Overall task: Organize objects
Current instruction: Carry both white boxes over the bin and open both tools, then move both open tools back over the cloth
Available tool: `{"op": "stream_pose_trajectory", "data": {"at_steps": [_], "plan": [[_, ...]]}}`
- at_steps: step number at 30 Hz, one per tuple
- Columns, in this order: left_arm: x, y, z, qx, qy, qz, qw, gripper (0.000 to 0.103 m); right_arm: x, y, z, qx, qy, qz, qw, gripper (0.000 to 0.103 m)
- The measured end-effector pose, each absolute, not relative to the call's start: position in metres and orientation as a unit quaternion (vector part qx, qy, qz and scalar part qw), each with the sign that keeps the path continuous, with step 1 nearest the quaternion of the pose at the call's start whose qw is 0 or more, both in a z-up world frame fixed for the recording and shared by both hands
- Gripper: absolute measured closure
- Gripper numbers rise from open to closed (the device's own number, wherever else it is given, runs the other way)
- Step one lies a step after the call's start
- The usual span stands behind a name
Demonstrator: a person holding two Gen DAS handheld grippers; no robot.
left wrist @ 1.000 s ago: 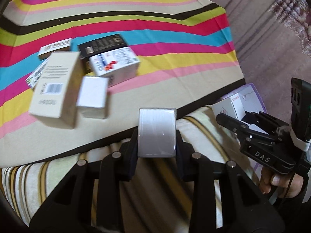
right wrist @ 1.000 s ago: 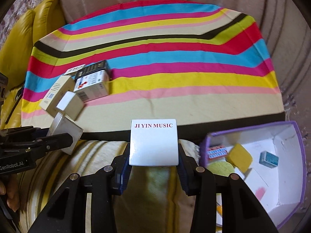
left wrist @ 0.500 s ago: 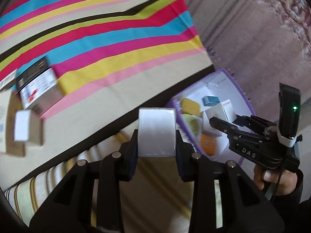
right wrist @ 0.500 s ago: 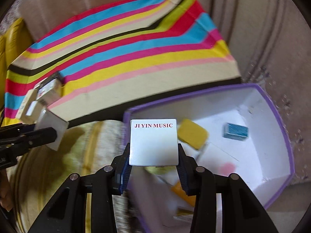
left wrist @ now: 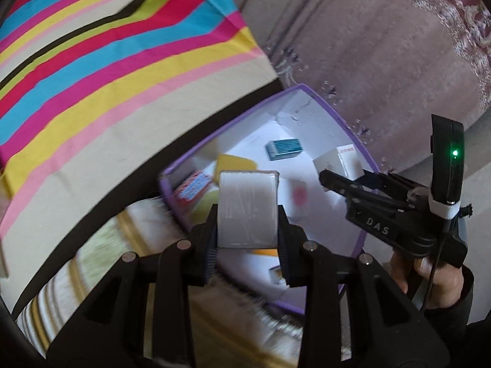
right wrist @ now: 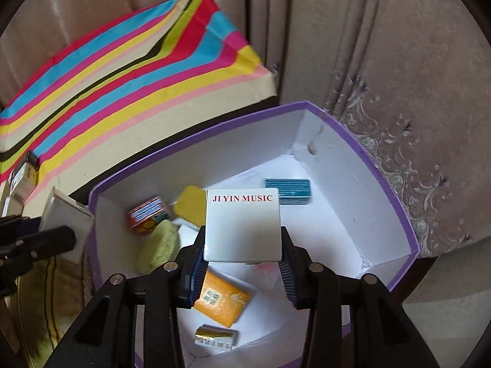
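My left gripper (left wrist: 247, 211) is clamped on a plain white box (left wrist: 247, 209), its fingers pressing the box's two sides so it stands upright between them. Seen from the right wrist, this same box (right wrist: 66, 224) hangs just outside the left wall of the purple bin (right wrist: 396, 184), near its rim. To the left lies the striped cloth (left wrist: 101, 70), with a few small cartons (right wrist: 21, 184) at its edge, too cut off to make out.

Moving right, the bin's white inside holds a red patterned carton (right wrist: 145, 214) against the left wall, a pale green sponge (right wrist: 158, 247) just below it, and a yellow sponge (right wrist: 190, 204) beside both. Nearer to me rest an orange packet (right wrist: 222, 302) and a small gold-foil pack (right wrist: 216, 337) on the bin floor.

My right gripper (right wrist: 242, 225) is closed on a white box printed JI YIN MUSIC (right wrist: 242, 224), held upright over the middle of the bin, above the floor and touching none of the items there. From the left wrist I see that gripper (left wrist: 340, 170) reaching in over the bin's right rim with the box (left wrist: 337, 161) between its fingers. Past it, toward the far right corner, a teal box (right wrist: 287, 190) lies flat. Behind the bin hangs a mauve curtain (right wrist: 383, 61).
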State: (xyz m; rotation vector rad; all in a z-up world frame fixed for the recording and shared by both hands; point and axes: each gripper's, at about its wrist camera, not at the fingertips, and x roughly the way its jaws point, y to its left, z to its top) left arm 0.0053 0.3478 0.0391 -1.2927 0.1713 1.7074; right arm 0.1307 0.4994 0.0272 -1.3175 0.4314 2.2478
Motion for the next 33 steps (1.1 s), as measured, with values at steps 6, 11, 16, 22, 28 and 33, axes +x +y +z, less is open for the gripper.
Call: {"op": "stream_pose_trajectory", "data": {"at_steps": [6, 11, 16, 22, 28, 33], "plan": [[0.019, 0.383, 0.031, -0.534, 0.081, 0.684, 0.491, 0.066, 0.140, 0.518, 0.027, -0.472, 0.168, 0.821, 0.275, 0.059], [0.020, 0.400, 0.031, -0.530, 0.076, 0.678, 0.503, 0.066, 0.147, 0.531, 0.030, -0.461, 0.181, 0.817, 0.295, 0.059], [0.012, 0.402, 0.032, -0.533, 0.049, 0.679, 0.502, 0.052, 0.152, 0.542, 0.034, -0.454, 0.186, 0.812, 0.315, 0.047], [0.008, 0.394, 0.038, -0.525, 0.040, 0.692, 0.494, 0.045, 0.154, 0.544, 0.042, -0.438, 0.182, 0.815, 0.332, 0.034], [0.010, 0.378, 0.063, -0.473, 0.045, 0.742, 0.473, 0.028, 0.151, 0.536, 0.059, -0.413, 0.150, 0.828, 0.349, 0.022], [0.005, 0.349, 0.080, -0.429, 0.047, 0.804, 0.410, 0.025, 0.147, 0.527, 0.075, -0.390, 0.128, 0.837, 0.363, 0.018]]}}
